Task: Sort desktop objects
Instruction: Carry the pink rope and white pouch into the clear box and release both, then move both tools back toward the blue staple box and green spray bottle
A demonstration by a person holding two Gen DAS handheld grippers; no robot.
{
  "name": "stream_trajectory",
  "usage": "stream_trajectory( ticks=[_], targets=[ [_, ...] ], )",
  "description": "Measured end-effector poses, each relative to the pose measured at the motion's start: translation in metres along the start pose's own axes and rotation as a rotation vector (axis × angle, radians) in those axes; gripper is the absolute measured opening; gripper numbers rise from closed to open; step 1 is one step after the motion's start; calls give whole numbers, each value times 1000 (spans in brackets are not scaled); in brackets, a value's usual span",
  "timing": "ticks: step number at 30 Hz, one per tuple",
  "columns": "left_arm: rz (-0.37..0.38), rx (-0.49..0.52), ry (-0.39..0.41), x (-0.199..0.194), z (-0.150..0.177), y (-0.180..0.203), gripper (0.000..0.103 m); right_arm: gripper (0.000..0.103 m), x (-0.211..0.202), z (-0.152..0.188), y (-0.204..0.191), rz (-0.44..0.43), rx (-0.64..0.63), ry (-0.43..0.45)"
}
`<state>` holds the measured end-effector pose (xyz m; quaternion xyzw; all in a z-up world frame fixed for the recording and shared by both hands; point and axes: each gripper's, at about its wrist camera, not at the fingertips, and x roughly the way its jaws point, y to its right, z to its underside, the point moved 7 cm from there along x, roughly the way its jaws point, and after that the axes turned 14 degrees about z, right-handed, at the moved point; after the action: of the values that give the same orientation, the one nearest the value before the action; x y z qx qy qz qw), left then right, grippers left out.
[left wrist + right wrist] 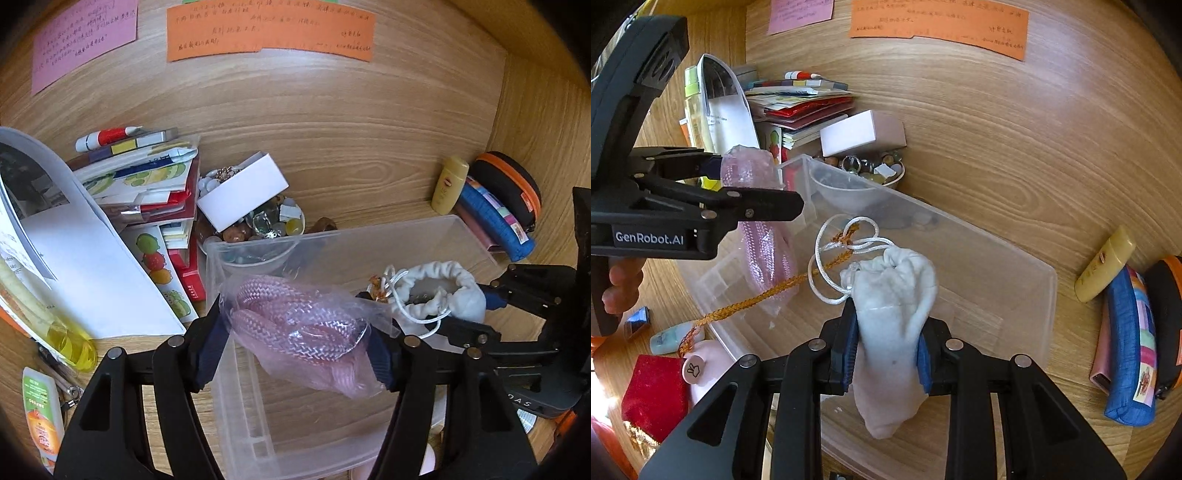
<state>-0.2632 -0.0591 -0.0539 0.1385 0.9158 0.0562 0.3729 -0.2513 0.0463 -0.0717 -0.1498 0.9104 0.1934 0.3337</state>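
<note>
My left gripper (295, 343) is shut on a clear plastic bag holding a pink braided rope (306, 332) and holds it above the left end of a clear plastic bin (369, 240). My right gripper (888, 350) is shut on a white drawstring pouch (894, 306), held over the bin (1015, 280). The pouch also shows in the left wrist view (443, 291), and the bagged rope in the right wrist view (764, 247). A white cord and an orange braided string (768, 295) trail from the pouch. The left gripper (757, 184) is at the left in the right wrist view.
A stack of books and papers (147, 192) stands left of the bin. A bowl of beads with a white box (243, 192) sits behind it. A yellow bottle (448, 184), blue pencil case (495, 218) and black case (509, 188) lie at the right. A red pouch (653, 391) lies front left.
</note>
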Motion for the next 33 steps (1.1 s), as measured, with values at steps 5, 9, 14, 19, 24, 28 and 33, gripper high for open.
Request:
stream_trajectory(
  ticks=[5, 9, 14, 19, 24, 28, 33],
  targets=[
    [4, -5, -6, 0, 0, 0, 67, 56, 1, 0, 4, 40, 4, -8],
    [-2, 2, -6, 0, -2, 3, 69, 60, 1, -2, 0, 69, -20, -8],
    [-9, 5, 13, -12, -4, 5, 78, 79, -9, -4, 0, 72, -18, 9],
    [-24, 7, 28, -24, -5, 7, 82, 80, -26, -1, -1, 98, -35, 30],
    [-36, 10, 48, -41, -3, 11, 87, 81, -41, 4, 1, 120, -28, 42],
    [-44, 15, 62, -55, 0, 13, 89, 81, -53, 7, 6, 131, -10, 50],
    [-61, 17, 74, -75, 10, 13, 92, 81, -70, 14, 11, 153, 6, 61]
  ],
)
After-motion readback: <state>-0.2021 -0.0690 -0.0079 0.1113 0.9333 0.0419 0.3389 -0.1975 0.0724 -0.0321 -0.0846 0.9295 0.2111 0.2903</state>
